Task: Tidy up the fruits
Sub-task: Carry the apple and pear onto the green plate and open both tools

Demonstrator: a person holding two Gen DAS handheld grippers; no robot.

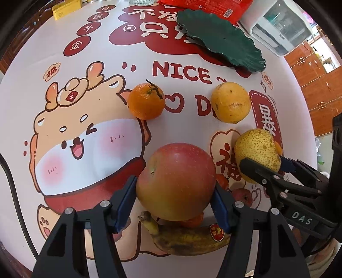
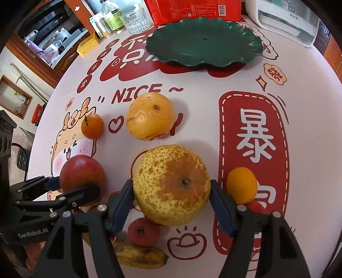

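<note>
My left gripper (image 1: 174,192) is shut on a red apple (image 1: 176,178), its blue pads (image 1: 126,198) pressed on both sides. My right gripper (image 2: 172,196) is shut on a speckled yellow pear (image 2: 171,185); it also shows in the left wrist view (image 1: 260,165), holding the pear (image 1: 256,149). A tangerine (image 1: 146,101) and a yellow orange (image 1: 230,102) lie further out. A bruised banana (image 1: 188,239) lies under the apple. A small yellow citrus (image 2: 241,185) and a small red fruit (image 2: 144,232) lie beside the pear. The dark green plate (image 2: 205,41) sits empty at the far side.
The printed tablecloth (image 2: 213,111) covers a round table. A red package (image 2: 192,8), a glass (image 2: 135,21), bottles (image 2: 110,19) and a white appliance (image 2: 286,19) stand behind the plate. A yellow box (image 1: 64,9) sits at the far left edge.
</note>
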